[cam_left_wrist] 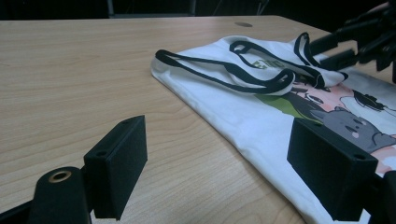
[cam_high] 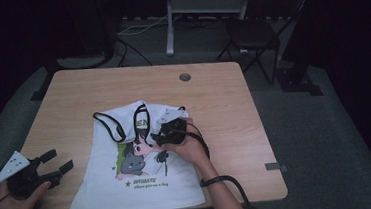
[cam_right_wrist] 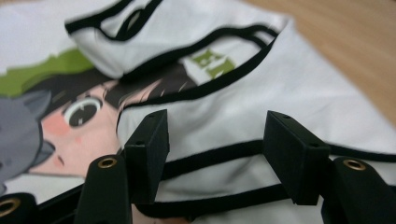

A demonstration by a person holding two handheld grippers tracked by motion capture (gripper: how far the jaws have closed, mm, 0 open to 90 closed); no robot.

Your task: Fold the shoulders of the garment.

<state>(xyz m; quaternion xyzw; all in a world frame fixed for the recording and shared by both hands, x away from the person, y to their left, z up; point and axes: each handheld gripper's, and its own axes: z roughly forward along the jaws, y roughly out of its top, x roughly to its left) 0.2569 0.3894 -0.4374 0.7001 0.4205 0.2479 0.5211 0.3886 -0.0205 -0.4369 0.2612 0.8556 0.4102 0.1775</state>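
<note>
A white top [cam_high: 134, 176] with black trim and a cartoon print lies flat on the wooden worktop [cam_high: 213, 102], near its front edge and a little left of centre. Its hem points toward the person and its straps toward the far side. The upper part is folded over onto the print, so the black-edged straps [cam_high: 112, 125] and neckline lie bunched across the chest.

The right claw [cam_high: 163, 131] sits directly over that folded part, at the right side of the neckline, held by the person's right hand [cam_high: 189, 147], which rests on the cloth. In the right gripper view the two black jaws stand apart, with a fold of white cloth and two black bands of trim [cam_right_wrist: 215, 156] running across the gap between them. The pads do not press on the cloth; the fold lies loose in the opening, close to the left jaw.

The left claw [cam_high: 53, 165] lies off to the left, near the front left corner of the worktop, well apart from the top. Its jaws stand wide apart with bare wood between them. In the left gripper view the left edge of the top [cam_left_wrist: 219, 109] lies just ahead of the right jaw, not touching it.

A small round grommet [cam_high: 185, 77] sits in the far part of the worktop.
</note>
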